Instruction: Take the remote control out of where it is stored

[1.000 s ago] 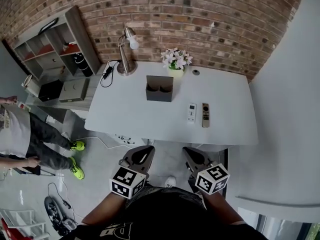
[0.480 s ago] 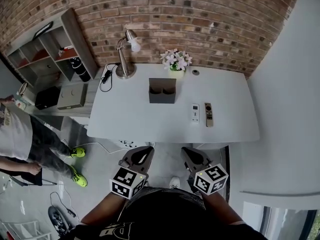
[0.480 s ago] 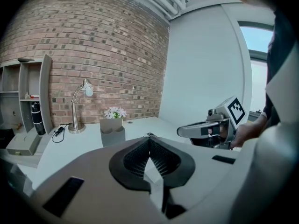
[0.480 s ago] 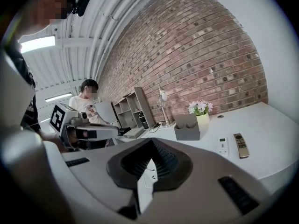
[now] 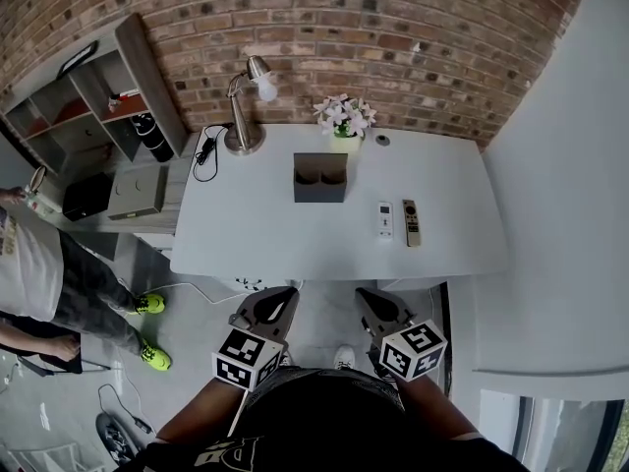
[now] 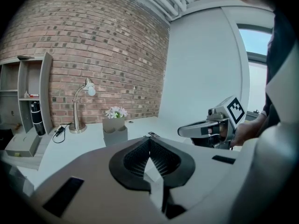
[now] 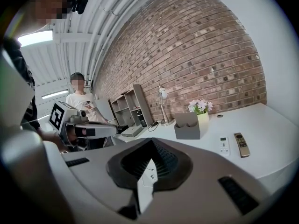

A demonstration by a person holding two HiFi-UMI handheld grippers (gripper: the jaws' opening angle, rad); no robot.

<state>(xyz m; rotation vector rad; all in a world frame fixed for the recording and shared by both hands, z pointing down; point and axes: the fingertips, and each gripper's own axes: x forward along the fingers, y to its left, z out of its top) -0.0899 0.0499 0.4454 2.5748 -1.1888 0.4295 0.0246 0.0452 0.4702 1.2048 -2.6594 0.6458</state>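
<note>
Two remote controls lie side by side on the white table [image 5: 256, 229], a white one [image 5: 385, 219] and a dark one [image 5: 411, 221]; the right gripper view shows the white one [image 7: 224, 145] and the dark one [image 7: 241, 144] too. Left of them stands a grey holder [image 5: 320, 178] with two round wells that look empty. My left gripper [image 5: 285, 295] and right gripper [image 5: 369, 298] hang close to my body, short of the table's near edge. Both are shut with nothing between the jaws.
A desk lamp [image 5: 246, 106], a cable [image 5: 204, 150] and a pot of flowers [image 5: 344, 116] stand along the table's back edge by the brick wall. A shelf unit [image 5: 98, 96] is at far left, with a bystander [image 5: 39, 283] on the floor beside it. A white wall runs along the right.
The whole scene has slid slightly in the head view as I shift with both grippers. The bystander sits nearer the left edge. Both grippers stay shut and empty.
</note>
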